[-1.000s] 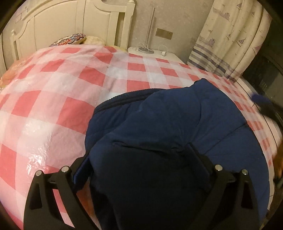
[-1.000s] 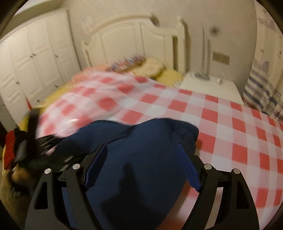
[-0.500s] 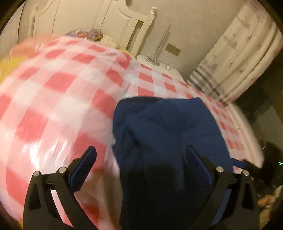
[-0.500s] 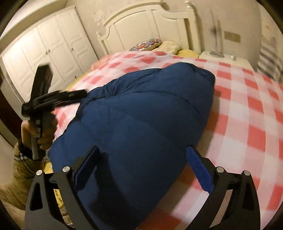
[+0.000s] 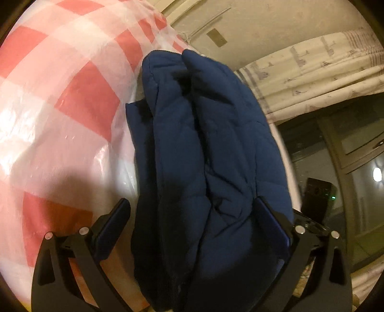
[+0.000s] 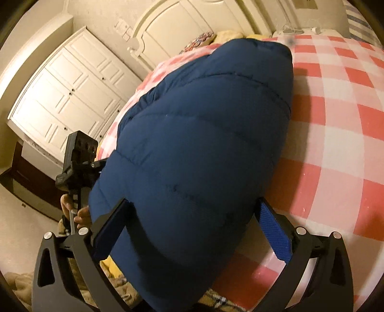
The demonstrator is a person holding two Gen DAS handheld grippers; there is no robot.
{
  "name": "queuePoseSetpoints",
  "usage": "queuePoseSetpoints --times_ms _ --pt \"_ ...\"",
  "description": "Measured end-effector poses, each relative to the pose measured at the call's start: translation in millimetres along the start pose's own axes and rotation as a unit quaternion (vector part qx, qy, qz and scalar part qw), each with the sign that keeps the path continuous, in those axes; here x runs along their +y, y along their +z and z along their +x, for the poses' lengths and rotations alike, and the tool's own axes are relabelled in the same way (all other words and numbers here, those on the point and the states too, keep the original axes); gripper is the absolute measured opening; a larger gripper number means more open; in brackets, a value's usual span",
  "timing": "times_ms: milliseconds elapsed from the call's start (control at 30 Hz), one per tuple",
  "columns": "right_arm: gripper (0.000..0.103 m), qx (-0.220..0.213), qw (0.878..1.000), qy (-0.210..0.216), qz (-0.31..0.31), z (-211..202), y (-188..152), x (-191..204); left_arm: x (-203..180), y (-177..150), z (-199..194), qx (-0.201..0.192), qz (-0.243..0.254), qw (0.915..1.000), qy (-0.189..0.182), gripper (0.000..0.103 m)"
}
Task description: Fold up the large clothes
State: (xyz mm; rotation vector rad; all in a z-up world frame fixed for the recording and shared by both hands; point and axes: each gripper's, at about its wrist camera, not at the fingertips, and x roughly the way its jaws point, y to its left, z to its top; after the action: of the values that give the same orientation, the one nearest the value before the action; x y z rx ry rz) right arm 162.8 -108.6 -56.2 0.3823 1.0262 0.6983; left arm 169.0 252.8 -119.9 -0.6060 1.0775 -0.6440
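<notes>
A navy padded jacket (image 5: pixel 216 144) lies folded into a long, thick bundle on the red-and-white checked bed cover (image 5: pixel 60 96). My left gripper (image 5: pixel 192 225) stands wide open astride the bundle's near end, with cover showing between its left pad (image 5: pixel 112 230) and the cloth. In the right wrist view the jacket (image 6: pixel 204 132) fills the middle. My right gripper (image 6: pixel 192 230) is wide open around its near end, and its right pad (image 6: pixel 273 230) is clear of the cloth. A hand (image 6: pixel 76 211) holds the left gripper's body (image 6: pixel 79 156) beside the jacket.
A white headboard (image 6: pixel 192 19), pillows (image 6: pixel 201 39) and a nightstand (image 6: pixel 300 31) stand at the bed's far end. White wardrobes (image 6: pixel 67 96) line the left wall. A patterned curtain (image 5: pixel 312 67) and dark glass (image 5: pixel 336 156) are on the right. A plaid blanket (image 6: pixel 216 302) lies at the bed's near edge.
Both grippers have dropped lower and rolled, closing in on the jacket's near end. The right jaws have spread wider. The jacket now reads as a narrower bundle between both pairs of fingers.
</notes>
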Motion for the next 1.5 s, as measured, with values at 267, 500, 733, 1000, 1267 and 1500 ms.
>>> queuePoseSetpoints --times_ms 267,500,733,1000,1267,1500 --pt "0.099 0.012 1.000 0.018 0.019 12.2 -2.8 -8.0 -8.7 -3.8 13.0 0.010 0.044 0.9989 0.009 0.101" --pt "0.099 0.019 0.997 0.056 0.041 19.5 -5.7 -20.7 -8.6 -0.2 16.4 0.009 0.051 0.9986 0.005 0.101" --pt "0.083 -0.066 0.997 0.022 -0.034 -2.0 -17.8 -4.6 -22.6 -12.1 18.7 -0.056 0.069 0.9954 -0.037 0.063" --pt "0.077 -0.181 0.980 -0.035 -0.072 -65.4 -1.2 -8.2 -86.2 7.8 42.1 -0.108 0.107 0.9879 -0.034 0.052" --pt "0.077 -0.232 0.966 -0.117 -0.012 -97.2 64.2 -84.8 -145.1 99.3 148.1 -0.081 0.100 0.9916 -0.016 0.052" --pt "0.075 -0.197 0.964 -0.169 0.055 -84.6 88.0 -175.1 -152.6 119.5 221.3 -0.078 0.065 0.9933 0.056 0.062"
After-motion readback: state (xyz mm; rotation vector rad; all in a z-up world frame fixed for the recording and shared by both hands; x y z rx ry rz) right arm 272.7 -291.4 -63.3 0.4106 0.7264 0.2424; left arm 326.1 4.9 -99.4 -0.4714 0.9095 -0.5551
